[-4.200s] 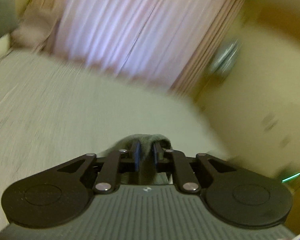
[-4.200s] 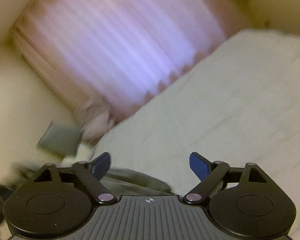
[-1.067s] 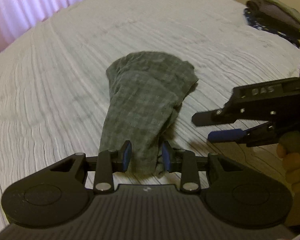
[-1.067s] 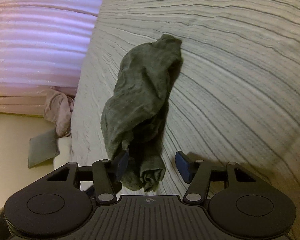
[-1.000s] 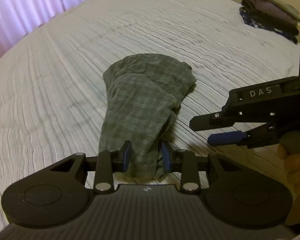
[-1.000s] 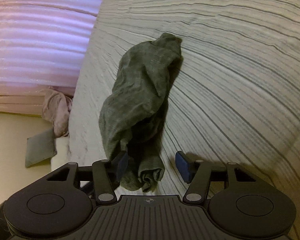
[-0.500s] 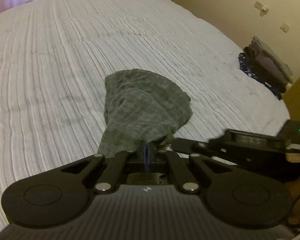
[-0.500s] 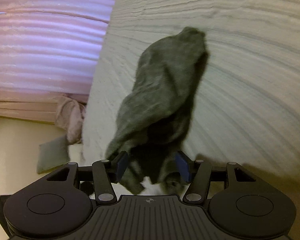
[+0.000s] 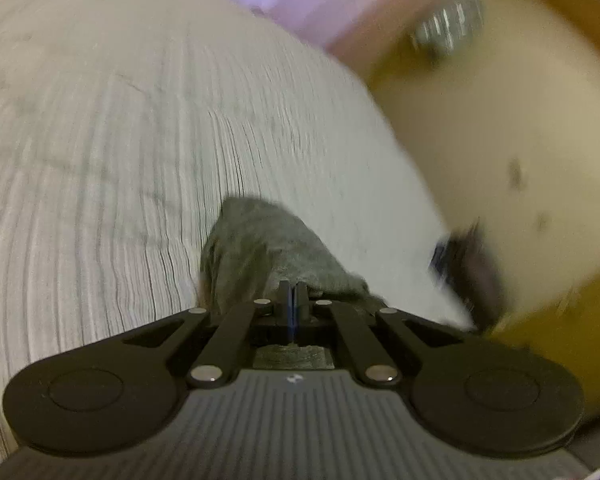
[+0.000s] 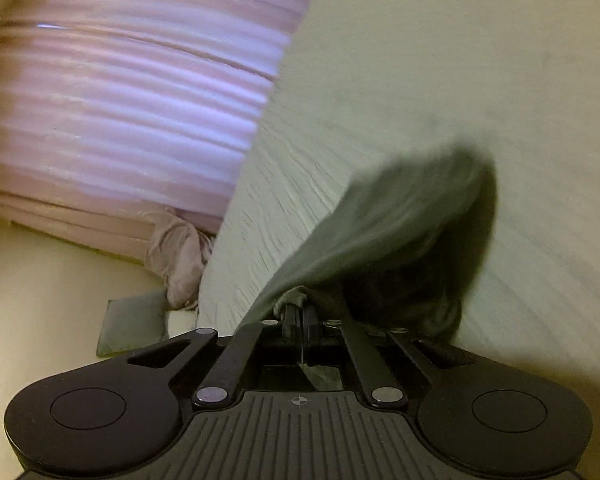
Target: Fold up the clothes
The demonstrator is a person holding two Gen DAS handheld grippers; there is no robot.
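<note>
A grey-green checked garment (image 9: pixel 260 248) lies bunched on the white ribbed bedspread (image 9: pixel 100 140). My left gripper (image 9: pixel 293 292) is shut on its near edge, the fingers pressed together with cloth between them. In the right wrist view the same garment (image 10: pixel 388 216) stretches away from my right gripper (image 10: pixel 300 316), which is shut on another part of its near edge. The cloth is lifted and blurred by motion, with a dark shadow under it on the bed (image 10: pixel 420 60).
Pink curtains (image 10: pixel 132 92) hang behind the bed. A pink cloth bundle (image 10: pixel 180 256) and a grey cushion (image 10: pixel 132 324) sit by the bed's far edge. A dark stack of clothes (image 9: pixel 464 268) lies at the bed's right edge near a yellow wall (image 9: pixel 500 140).
Both grippers have closed on the garment's near edge; a second ago both were open around it. Both views have swung upward, and the cloth is rising off the bed.
</note>
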